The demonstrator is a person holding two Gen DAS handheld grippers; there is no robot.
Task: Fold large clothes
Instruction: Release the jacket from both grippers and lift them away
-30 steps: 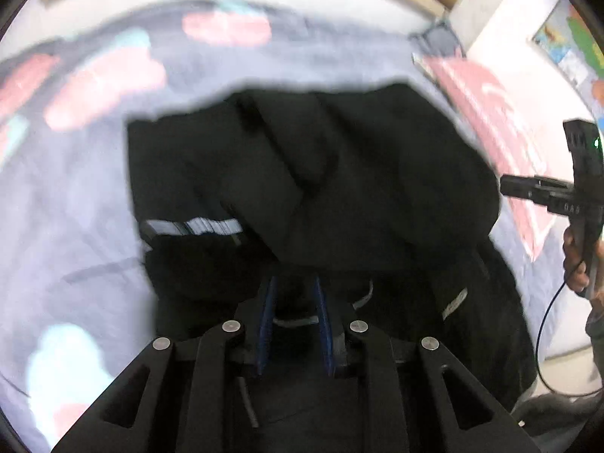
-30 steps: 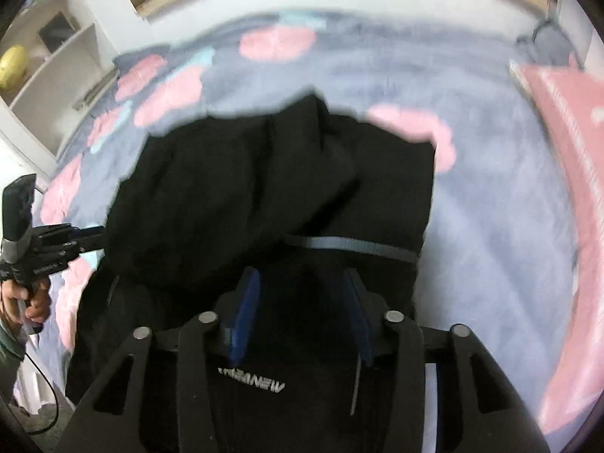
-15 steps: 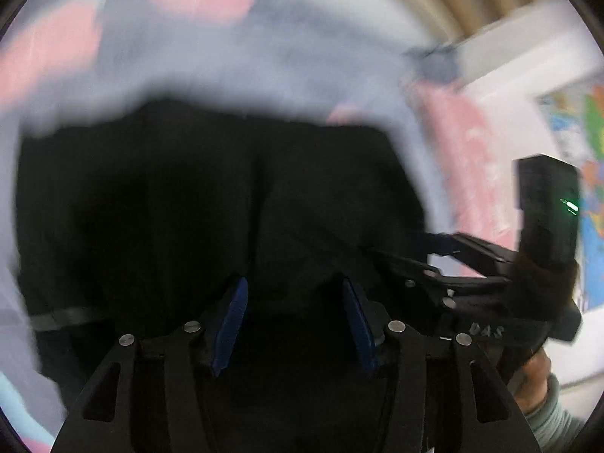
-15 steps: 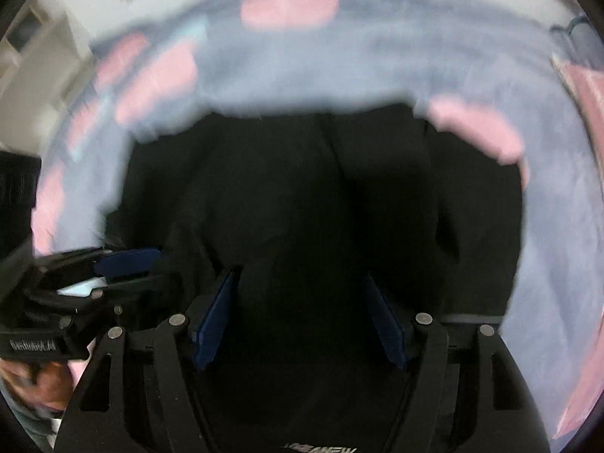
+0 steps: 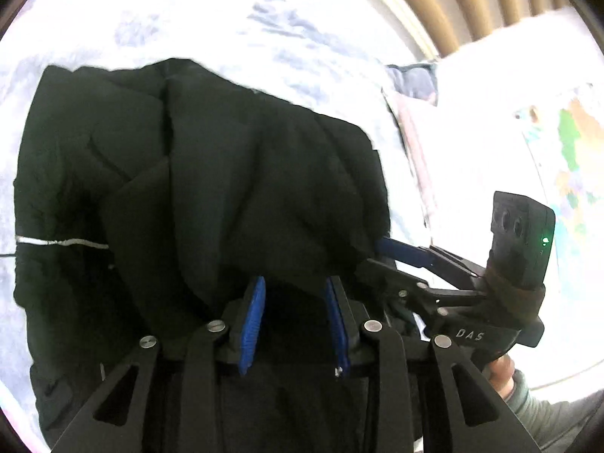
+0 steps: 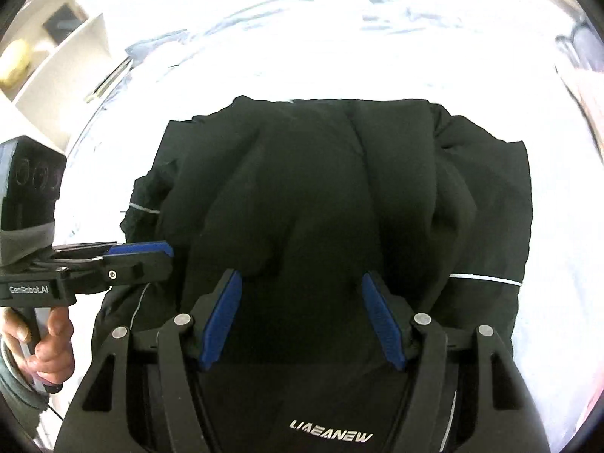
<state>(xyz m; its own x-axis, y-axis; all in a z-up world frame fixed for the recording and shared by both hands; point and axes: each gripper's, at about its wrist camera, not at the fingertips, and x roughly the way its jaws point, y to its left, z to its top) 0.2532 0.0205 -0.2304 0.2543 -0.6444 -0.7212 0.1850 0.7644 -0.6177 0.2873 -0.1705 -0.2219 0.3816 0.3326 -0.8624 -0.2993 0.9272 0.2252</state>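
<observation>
Both tongs apparently gape over black jacket point(image 6: 339, 196).

Black garment point(image 6: 339, 196) with thin silver-grey reflective stripes point(image 6: 487, 278) and white lettering point(image 6: 331, 430) near its lower edge. Left gripper point(image 5: 294, 294) and right gripper point(image 6: 304, 290): black frames, blue finger pads point(image 6: 222, 317), silver screws. Bed cover point(image 5: 264, 30): washed-out white with pale blue-grey markings. Wall poster point(image 5: 573, 158): green, orange and pale blue patches.
</observation>
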